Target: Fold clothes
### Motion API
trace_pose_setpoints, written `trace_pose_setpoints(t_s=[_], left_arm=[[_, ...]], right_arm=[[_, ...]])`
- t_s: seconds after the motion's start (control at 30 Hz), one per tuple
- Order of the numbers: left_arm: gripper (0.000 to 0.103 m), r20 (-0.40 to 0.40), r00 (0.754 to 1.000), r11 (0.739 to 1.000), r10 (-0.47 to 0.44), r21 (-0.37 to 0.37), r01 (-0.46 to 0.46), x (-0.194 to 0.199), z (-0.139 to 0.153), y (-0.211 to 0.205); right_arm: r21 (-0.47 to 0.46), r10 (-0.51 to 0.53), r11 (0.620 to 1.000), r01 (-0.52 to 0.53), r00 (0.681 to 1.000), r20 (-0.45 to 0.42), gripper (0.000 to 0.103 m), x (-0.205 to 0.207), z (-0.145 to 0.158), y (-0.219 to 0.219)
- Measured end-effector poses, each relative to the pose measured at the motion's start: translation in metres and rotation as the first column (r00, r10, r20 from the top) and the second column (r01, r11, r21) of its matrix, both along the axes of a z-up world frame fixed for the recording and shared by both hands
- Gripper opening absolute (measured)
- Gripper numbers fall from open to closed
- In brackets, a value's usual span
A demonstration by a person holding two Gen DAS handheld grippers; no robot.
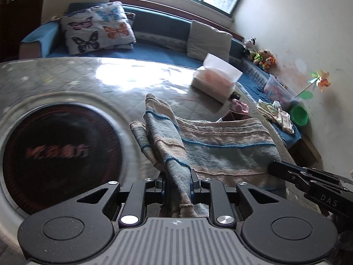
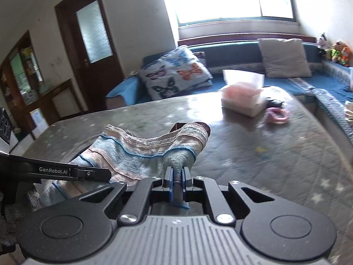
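Starting at the left of the left-wrist view, I see the large dark round inset with orange lettering (image 1: pixel 61 152) filling the lower left of the grey patterned table top (image 1: pixel 66 77), and nothing of the garment lies on it. Moving to the centre, my left gripper (image 1: pixel 177 185) has its jaws narrowed on a thick bunched corner of the striped knitted garment in pale blue, beige and pink (image 1: pixel 220 152), which stands up in a loose twist above the jaws. To the right of that the cloth spreads across the table in a fairly flat band, and at the lower right edge the black body of my other tool comes into frame. In the right-wrist view my right gripper (image 2: pixel 177 176) at lower centre is pinched nearly closed on a thin edge of the same garment, which sags in a curve to the upper left between the two grips. I judge the fold as under way and not finished: both corners are in hand, yet no crease is laid down, and the cloth looks bunched (I cannot tell how many layers there are). Left to do, I think, is bringing the held edge over, setting it down square and smoothing it. At the upper right, a white tissue box with a pink panel (image 2: pixel 242 101) sits well apart from the work.
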State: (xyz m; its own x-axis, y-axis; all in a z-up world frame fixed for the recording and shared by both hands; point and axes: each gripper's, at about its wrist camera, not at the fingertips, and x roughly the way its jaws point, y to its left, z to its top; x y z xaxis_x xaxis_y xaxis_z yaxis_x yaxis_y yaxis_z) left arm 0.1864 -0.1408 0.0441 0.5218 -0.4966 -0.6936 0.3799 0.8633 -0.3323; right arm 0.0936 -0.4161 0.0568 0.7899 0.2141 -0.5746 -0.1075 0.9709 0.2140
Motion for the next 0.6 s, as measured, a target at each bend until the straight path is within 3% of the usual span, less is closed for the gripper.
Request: trace_pose_setpoints(t_s=[0.27,0.4,0.6], left_arm=[[0.022,-0.040,0.998,0.998,-0.045,0.043,0.046,0.024,-0.018,-0.047],[0.028,-0.050,0.998,0.994,-0.045,0.096,0.049,0.027,-0.029,-0.056],[0.053,-0.003,1.000,0.987,-0.023,0.159,0.023,0.032,-0.029,-0.055]], right_arm=[[-0.035,-0.062,0.998,0.061,0.998,-0.031,0.007,0.026,-0.014,-0.041],[-0.041,-0.094,0.995,0.091,0.993,-0.071,0.007,0.035,-0.033,-0.056],[-0.050,-0.141,0.989,0.136,0.983,-0.116,0.016,0.044,-0.055,-0.071]])
